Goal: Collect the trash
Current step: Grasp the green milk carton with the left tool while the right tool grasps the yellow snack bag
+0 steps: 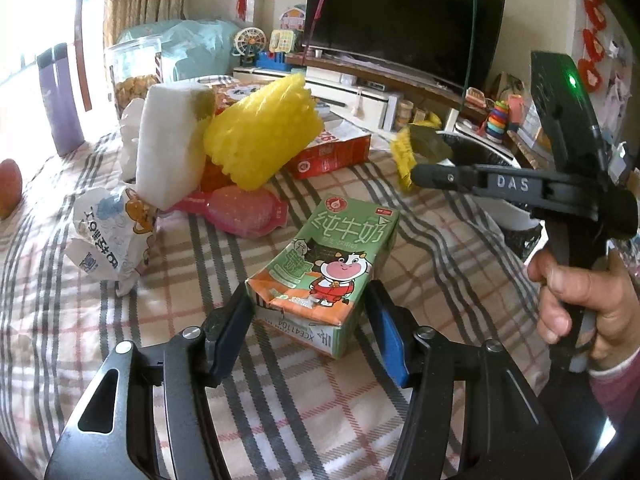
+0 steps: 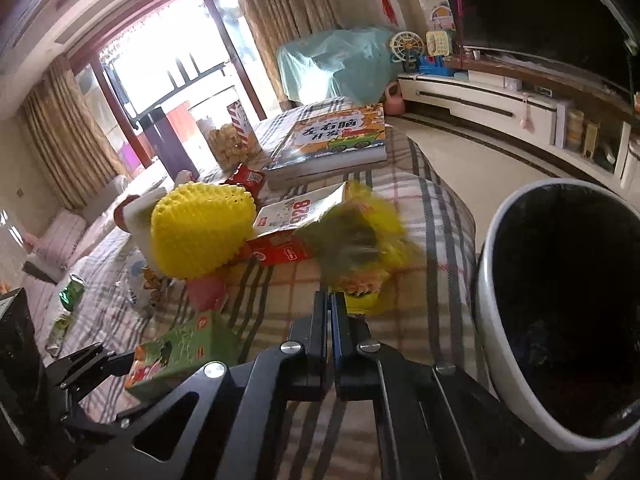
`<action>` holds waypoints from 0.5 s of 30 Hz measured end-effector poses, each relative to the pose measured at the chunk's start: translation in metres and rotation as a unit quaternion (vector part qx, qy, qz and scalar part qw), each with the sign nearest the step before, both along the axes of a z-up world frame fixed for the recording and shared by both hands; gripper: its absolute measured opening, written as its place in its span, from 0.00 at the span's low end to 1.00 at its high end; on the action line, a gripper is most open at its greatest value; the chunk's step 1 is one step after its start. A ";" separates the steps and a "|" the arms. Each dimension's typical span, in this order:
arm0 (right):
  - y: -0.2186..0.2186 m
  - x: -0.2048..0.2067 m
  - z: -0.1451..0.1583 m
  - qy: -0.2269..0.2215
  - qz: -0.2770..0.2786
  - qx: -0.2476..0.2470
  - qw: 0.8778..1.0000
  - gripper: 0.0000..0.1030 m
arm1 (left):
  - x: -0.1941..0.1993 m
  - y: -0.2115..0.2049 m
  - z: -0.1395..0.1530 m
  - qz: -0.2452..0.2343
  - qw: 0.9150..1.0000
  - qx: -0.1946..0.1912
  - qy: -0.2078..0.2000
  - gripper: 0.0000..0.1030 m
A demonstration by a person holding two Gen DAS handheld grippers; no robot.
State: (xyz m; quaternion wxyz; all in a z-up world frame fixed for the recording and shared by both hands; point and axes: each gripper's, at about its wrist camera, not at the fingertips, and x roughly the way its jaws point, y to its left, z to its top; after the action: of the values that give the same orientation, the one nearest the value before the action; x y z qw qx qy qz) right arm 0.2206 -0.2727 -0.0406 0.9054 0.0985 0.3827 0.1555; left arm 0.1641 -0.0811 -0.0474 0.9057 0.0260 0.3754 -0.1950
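Taking the green milk carton (image 1: 326, 268) as the landmark: it lies flat on the plaid-covered desk (image 1: 280, 392), its near end between the fingers of the left gripper (image 1: 310, 324). The jaws stand apart, one on each side of the carton; the left finger looks to touch the carton's corner, the blue-padded right one sits just beside it.

Far left of the carton stands a purple bottle (image 1: 60, 100). Nearer, to the carton's left, lies a crumpled white printed paper bag (image 1: 110, 240). Behind and left of the carton leans a white foam block (image 1: 170, 144), with a pink pouch (image 1: 244, 210) at its foot and a yellow foam net (image 1: 262, 134) leaning against it. Behind the net lies a red box (image 1: 336, 152).

To the carton's right, above the desk edge, the right gripper (image 2: 334, 312) is closed on a yellow-and-green wrapper (image 2: 360, 252), which is blurred in the right wrist view. The person's right hand (image 1: 584, 300) grips its handle.

Further right of the carton, off the desk, stands a white trash bin (image 2: 516, 216) with a dark liner, just beside the held wrapper.
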 end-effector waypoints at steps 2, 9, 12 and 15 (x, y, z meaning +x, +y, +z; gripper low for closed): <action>0.000 -0.003 0.001 -0.002 0.001 0.000 1.000 0.02 | -0.003 -0.001 0.001 0.001 1.000 0.001 -0.003 0.56; -0.011 -0.020 0.014 -0.027 -0.017 0.022 0.999 0.57 | -0.006 0.002 0.000 0.003 1.000 -0.001 0.000 0.55; -0.015 -0.027 0.021 -0.050 -0.031 0.008 0.998 0.64 | -0.004 0.002 -0.003 0.004 1.000 -0.003 0.006 0.55; -0.014 -0.018 0.022 -0.053 -0.045 -0.018 0.997 0.87 | -0.003 0.001 -0.004 0.003 1.000 -0.003 0.006 0.55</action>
State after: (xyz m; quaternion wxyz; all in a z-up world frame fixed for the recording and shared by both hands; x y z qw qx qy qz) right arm 0.2023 -0.2872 -0.0184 0.9322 0.0903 0.3317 0.1130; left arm 0.1607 -0.0801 -0.0514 0.9041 0.0215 0.3804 -0.1938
